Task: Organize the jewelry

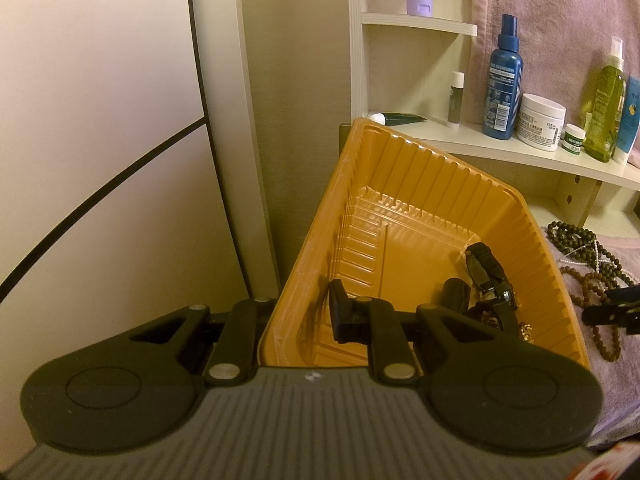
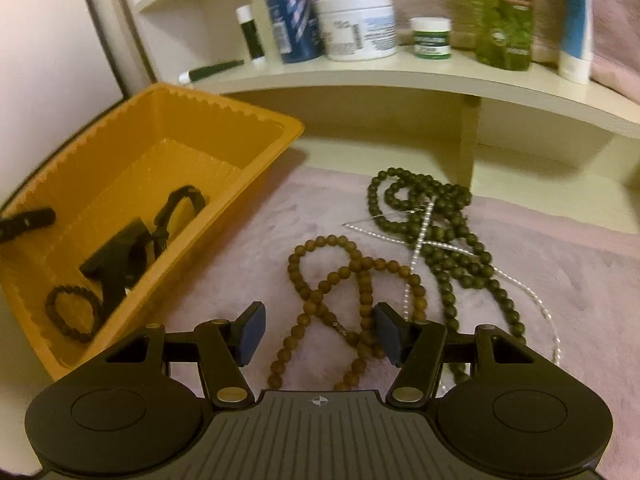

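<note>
With our left gripper [image 1: 304, 316] clamping the orange ribbed plastic tray's [image 2: 240, 114] near wall, our right gripper [image 2: 320, 334] hangs unclenched above the brown bead necklace [image 2: 340, 276] on the pink cloth-covered surface [image 2: 560, 264], risking dragging the entangled dark green bead strand [image 2: 452, 248] along.

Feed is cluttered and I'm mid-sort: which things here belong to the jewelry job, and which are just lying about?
Job:
- orange tray
- brown bead necklace
- green bead necklace
- pearl strand
- watch and dark bracelet, already in the tray

Lying about:
- blue spray bottle
- white cream jar
- green bottle
- small green jar
</note>
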{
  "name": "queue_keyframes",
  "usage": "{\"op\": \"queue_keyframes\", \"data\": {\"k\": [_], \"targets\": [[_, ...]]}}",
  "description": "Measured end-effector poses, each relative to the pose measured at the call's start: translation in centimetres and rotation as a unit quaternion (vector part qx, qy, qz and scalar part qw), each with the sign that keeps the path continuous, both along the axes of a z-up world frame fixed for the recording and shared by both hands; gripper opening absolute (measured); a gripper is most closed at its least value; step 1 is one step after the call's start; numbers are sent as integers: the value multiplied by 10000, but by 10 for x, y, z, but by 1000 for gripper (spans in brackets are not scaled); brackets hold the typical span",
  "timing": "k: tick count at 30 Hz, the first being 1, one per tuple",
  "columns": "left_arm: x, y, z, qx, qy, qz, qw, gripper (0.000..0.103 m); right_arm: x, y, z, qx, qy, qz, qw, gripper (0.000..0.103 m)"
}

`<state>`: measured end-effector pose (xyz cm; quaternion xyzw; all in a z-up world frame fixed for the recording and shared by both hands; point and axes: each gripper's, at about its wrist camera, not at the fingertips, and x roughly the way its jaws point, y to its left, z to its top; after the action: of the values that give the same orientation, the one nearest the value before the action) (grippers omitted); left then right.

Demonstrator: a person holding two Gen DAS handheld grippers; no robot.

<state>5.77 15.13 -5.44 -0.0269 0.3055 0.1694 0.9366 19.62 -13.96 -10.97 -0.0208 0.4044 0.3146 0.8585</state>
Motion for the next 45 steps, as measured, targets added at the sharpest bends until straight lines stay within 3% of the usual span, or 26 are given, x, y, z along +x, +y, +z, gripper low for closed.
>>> {"op": "queue_keyframes", "data": {"k": [2, 4, 6, 10, 15, 22, 31, 45], "targets": [[0, 0, 0, 0, 1, 2, 10000, 17, -2, 5, -2, -145, -177, 56, 9997, 51], [0, 0, 0, 0, -2, 3, 10000, 17, -3, 9, -3, -358, -369, 28, 9987, 26], [0, 0, 0, 0, 4, 2, 10000, 17, -1, 8, -2, -415, -399, 27, 9983, 15], [0, 0, 0, 5, 5, 0, 10000, 17, -5, 7, 0, -474, -432, 154, 9978, 15], [0, -1, 0, 18, 4, -2, 10000, 17, -6, -6, 10, -9, -210, -2, 9998, 15], [0, -2, 1, 22, 0, -9, 10000, 16, -7, -33, 47, 553, -232, -235, 9979, 15], [0, -2, 1, 20, 1, -9, 10000, 16, -10, -54, 101, 987, -620, -257, 9929, 15], [0, -3, 2, 22, 3, -14, 10000, 16, -10, -29, 143, 1551, -845, 266, 9839, 15]]}}
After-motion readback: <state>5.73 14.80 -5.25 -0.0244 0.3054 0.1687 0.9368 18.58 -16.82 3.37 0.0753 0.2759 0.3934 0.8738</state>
